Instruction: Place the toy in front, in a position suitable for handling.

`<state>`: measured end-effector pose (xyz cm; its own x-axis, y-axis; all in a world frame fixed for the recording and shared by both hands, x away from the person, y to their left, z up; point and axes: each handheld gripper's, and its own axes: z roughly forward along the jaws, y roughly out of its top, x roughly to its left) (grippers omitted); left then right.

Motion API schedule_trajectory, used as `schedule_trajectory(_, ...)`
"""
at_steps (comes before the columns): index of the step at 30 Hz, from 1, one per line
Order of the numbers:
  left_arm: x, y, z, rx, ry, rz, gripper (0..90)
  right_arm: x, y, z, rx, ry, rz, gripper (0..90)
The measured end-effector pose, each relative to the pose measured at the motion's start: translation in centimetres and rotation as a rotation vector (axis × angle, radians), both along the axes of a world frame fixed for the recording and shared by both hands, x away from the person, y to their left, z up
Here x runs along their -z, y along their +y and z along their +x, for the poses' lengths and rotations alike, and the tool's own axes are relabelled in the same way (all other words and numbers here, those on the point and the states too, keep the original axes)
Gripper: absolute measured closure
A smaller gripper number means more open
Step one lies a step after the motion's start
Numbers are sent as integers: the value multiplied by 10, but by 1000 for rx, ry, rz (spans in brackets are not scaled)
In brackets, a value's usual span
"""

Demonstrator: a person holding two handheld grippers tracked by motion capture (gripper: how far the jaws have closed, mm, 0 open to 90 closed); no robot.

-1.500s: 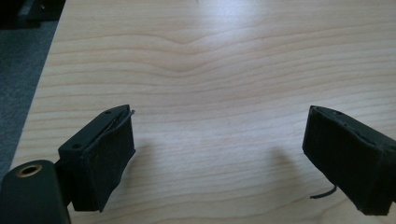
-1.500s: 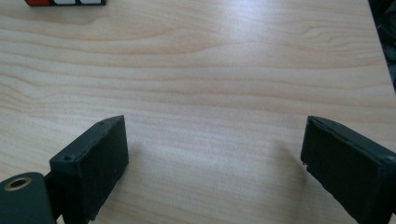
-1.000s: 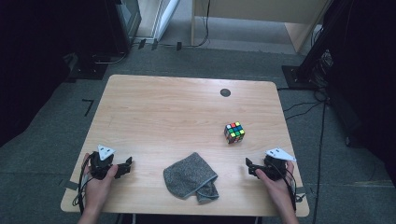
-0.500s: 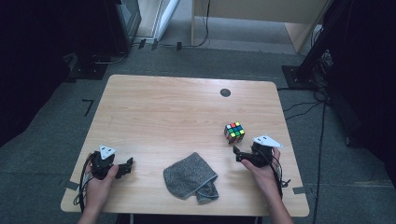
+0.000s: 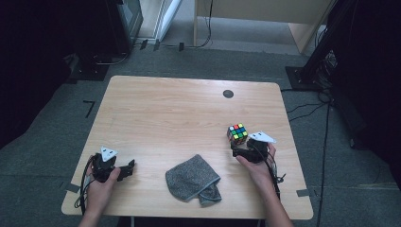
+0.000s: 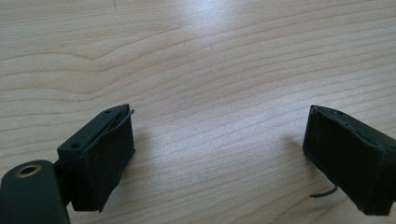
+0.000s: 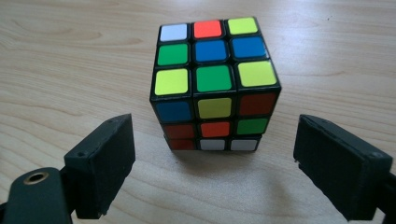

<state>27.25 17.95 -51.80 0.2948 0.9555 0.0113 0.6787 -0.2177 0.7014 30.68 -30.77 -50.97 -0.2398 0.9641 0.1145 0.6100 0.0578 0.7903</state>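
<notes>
Here I keep my right gripper (image 7: 212, 158) low with jaws spread wide, lined up just short of the puzzle cube (image 7: 212, 81) on the table's right side, so both pads can flank it.

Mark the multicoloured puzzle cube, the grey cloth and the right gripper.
Multicoloured puzzle cube (image 7: 214, 70): right gripper view, top face centre.
Crumpled grey cloth (image 5: 190, 178): high view, middle of the fabric.
Right gripper (image 7: 215, 175): right gripper view, midway between its open jaws.

A scrambled puzzle cube (image 5: 237, 133) with black edges and mixed coloured stickers sits flat and upright on the bench (image 5: 165, 113), toward its 4 o'clock area, well apart from the edges.
</notes>
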Motion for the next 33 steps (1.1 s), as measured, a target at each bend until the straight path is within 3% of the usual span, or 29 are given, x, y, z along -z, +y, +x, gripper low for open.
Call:
schedule_trajectory(7, 0, 0, 0, 0, 1, 0, 89, 7, 5, 13, 32, 19, 1, 136)
schedule_trajectory(11, 0, 0, 0, 0, 1, 0, 89, 6, 12, 22, 16, 17, -15, 150)
schedule_trajectory(14, 0, 0, 0, 0, 1, 0, 89, 9, 18, 28, 38, 47, -47, 184)
schedule_trajectory(19, 0, -1, 0, -13, 1, -2, 89, 9, 19, 29, 69, 57, -60, 326)
schedule_trajectory(22, 0, -3, -2, -38, 1, 1, 89, 9, 19, 27, 49, 52, -62, 334)
schedule_trajectory(24, 0, -3, -4, -26, 5, 1, 89, 8, 18, 25, 45, 42, -58, 337)
schedule_trajectory(26, -3, -2, -4, -28, 29, 1, 90, 6, 17, 22, 44, 33, -42, 339)
schedule_trajectory(29, -7, 1, -6, -19, 38, -94, 91, -2, 13, 15, 34, 6, -20, 340)
schedule_trajectory(33, -16, -7, -10, 12, -8, -119, 91, -14, 9, 1, 1, -34, -20, 341)
